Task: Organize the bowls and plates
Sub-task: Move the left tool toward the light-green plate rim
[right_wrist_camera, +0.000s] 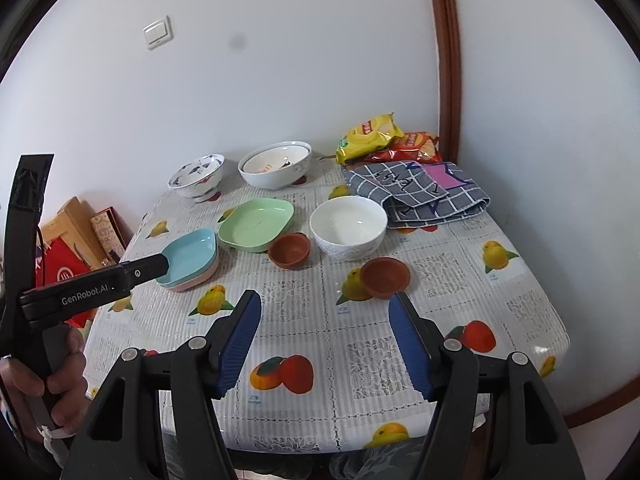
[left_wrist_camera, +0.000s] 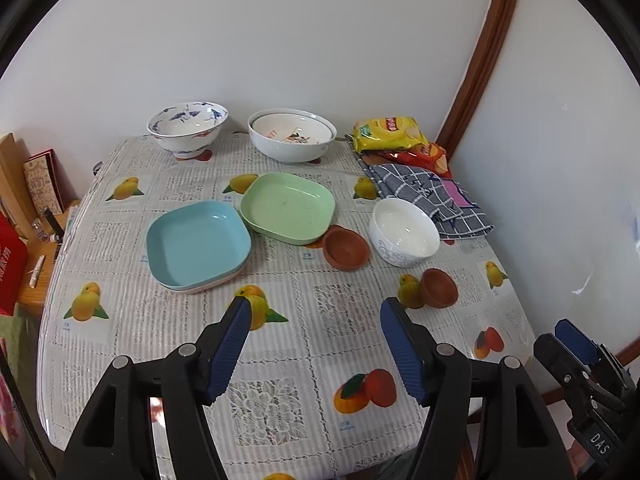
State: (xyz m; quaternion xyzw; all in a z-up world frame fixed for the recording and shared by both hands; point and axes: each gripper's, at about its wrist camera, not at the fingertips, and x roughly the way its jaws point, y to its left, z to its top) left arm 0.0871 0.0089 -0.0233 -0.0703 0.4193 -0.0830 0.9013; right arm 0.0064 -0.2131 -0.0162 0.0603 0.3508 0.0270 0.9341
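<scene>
where white walls meet, perhaps plastic-covered fruit-print tablecloth (left_wrist_camera: 280, 344) holds dishes.

Left gripper (left_wrist_camera: 316, 312) and right gripper (right_wrist_camera: 325, 306): black plastic frames, silver pivot screws, ribbed blue pads (right_wrist_camera: 237, 354). Side body lettered "GenRobot.AI"; bare-skinned hand (right_wrist_camera: 48, 384).

Soft, even daylight fills both views; shadows under the dishes are faint. Glare glints on the table (right_wrist_camera: 540, 350) at its glossy right edge. Focus is sharp throughout, while fisheye distortion bends the edges into black corners
</scene>
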